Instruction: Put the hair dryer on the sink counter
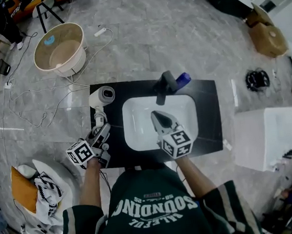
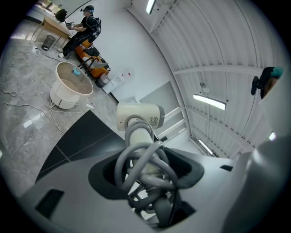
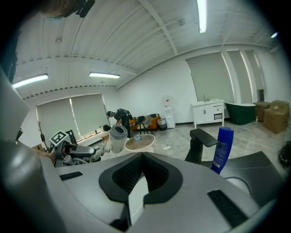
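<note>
grey marble floor surrounds a black counter with a white basin sunk in its middle. a black faucet and a blue bottle stand at the back edge. the dryer is at the counter's left end, over the narrow black strip between the left edge and the basin, and the left gripper carries it. that gripper's own view shows its jaws spread wide and clamped on the dryer's handle, with the grey cord looped around the handle between them. the dryer's long axis runs straight away from the jaws toward the counter's back left corner, so the handle is nearest the hand. the white barrel sits crosswise at the far end, its open mouth turned toward the basin. whether any part of the dryer touches the counter cannot be told from these views. the right gripper is over the basin, well apart from the dryer, its jaws brought together on nothing. the left hand is the one placed to finish, and the move looks like a short drop onto that left strip. the likely risk is that the barrel overhangs the left edge or tips toward the basin when the grip lets go.
</note>
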`<move>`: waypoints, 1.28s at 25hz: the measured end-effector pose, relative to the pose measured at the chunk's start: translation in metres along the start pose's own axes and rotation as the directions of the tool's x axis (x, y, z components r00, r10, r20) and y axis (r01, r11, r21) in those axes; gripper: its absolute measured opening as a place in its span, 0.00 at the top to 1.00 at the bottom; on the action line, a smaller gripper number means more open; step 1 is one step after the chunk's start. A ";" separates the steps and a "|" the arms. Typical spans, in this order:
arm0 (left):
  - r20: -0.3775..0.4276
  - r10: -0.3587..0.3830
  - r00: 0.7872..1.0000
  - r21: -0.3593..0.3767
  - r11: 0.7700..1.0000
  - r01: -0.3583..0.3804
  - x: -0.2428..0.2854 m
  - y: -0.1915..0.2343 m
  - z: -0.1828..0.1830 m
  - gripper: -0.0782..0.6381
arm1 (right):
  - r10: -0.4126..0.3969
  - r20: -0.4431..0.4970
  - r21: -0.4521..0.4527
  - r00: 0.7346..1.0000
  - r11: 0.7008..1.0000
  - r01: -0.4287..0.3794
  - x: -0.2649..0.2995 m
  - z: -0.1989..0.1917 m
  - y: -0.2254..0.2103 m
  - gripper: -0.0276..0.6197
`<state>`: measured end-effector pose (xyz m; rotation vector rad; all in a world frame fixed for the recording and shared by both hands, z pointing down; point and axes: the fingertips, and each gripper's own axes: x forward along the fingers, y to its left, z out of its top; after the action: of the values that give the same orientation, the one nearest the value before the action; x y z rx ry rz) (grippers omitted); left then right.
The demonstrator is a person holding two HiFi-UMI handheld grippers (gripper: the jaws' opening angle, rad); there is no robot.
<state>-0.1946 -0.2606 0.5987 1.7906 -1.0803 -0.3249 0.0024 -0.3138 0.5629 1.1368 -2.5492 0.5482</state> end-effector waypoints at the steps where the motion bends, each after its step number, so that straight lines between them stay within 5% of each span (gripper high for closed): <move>1: -0.009 0.013 1.000 -0.007 1.000 -0.013 0.000 0.006 -0.006 0.55 | 0.001 -0.006 0.003 1.000 1.000 -0.001 0.001 -0.002 0.000 0.96; 15: -0.119 0.172 0.978 -0.058 0.982 -0.180 0.014 0.066 -0.056 0.55 | 0.035 -0.084 0.011 0.996 0.999 -0.034 0.010 -0.032 -0.006 0.96; 32: -0.186 0.362 0.914 0.116 0.931 -0.345 0.041 0.098 -0.059 0.55 | 0.028 -0.123 0.038 0.992 0.999 -0.024 0.017 -0.048 -0.018 0.96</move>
<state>-0.1855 -0.2690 0.7198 1.6156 -1.2546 0.1236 0.0107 -0.3140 0.6168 1.0493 -2.4611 0.6533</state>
